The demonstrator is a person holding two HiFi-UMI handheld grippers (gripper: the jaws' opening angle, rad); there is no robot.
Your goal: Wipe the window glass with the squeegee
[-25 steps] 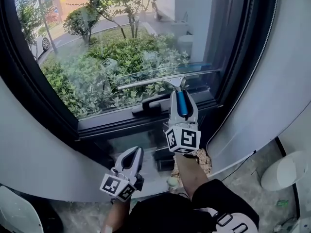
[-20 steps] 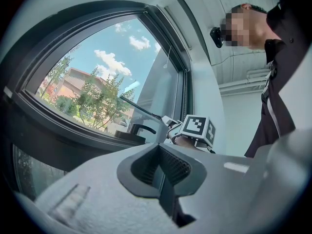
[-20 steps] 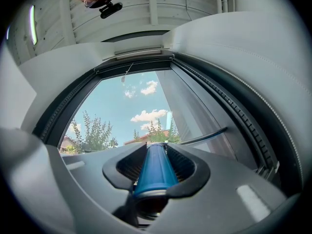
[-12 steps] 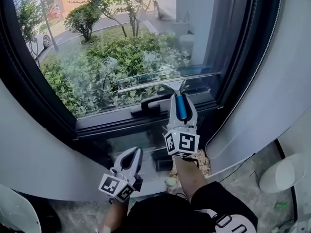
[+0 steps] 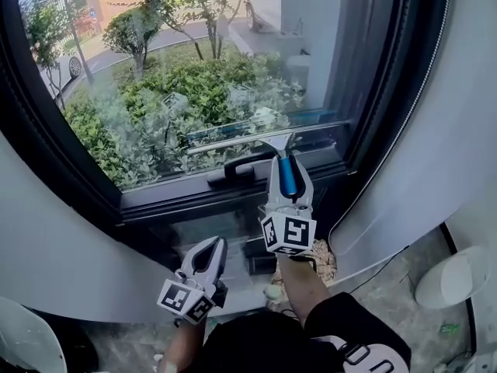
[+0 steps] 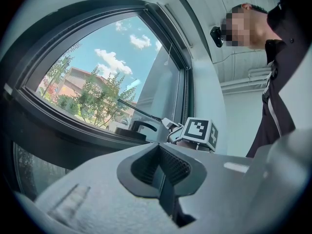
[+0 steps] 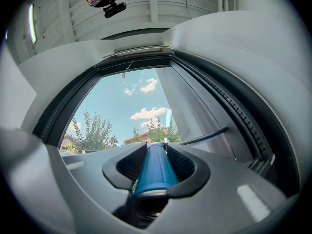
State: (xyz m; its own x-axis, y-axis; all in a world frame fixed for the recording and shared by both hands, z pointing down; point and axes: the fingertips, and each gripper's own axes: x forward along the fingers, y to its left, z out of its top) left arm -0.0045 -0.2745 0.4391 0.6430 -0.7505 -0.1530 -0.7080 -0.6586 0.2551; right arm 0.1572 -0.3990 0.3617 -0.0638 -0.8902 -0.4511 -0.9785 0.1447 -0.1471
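- Right gripper [image 5: 284,165] is clenching the blue grip of the squeegee [image 5: 260,139]; in the right gripper view the grip is lying squarely between both jaws and running straight along them.
- Squeegee blade is resting across the bottom of the window glass [image 5: 194,76], its left end sitting a little lower than its right; it is lying just above the lower frame [image 5: 194,198] and the black window handle [image 5: 231,169].
- Left gripper [image 5: 208,249] is hanging low, well apart from the glass; its jaws are pressing together on nothing; I am judging it idle for this step.
- I am judging the stroke to be nearing its lower end; I am advising even pressure along the whole blade, so that neither tip lifts and leaves a streak.
- I am advising that the blade be carried to the edge of the glass without striking the window handle, which is standing just below the blade's left half.
- I am noting a faint haze on the lower left glass; I cannot tell film from reflection; an overlapping pass there is looking worthwhile.
- I am flagging one risk: the round grip twisting within the jaws under load; a firm, square clamp is guarding against it.
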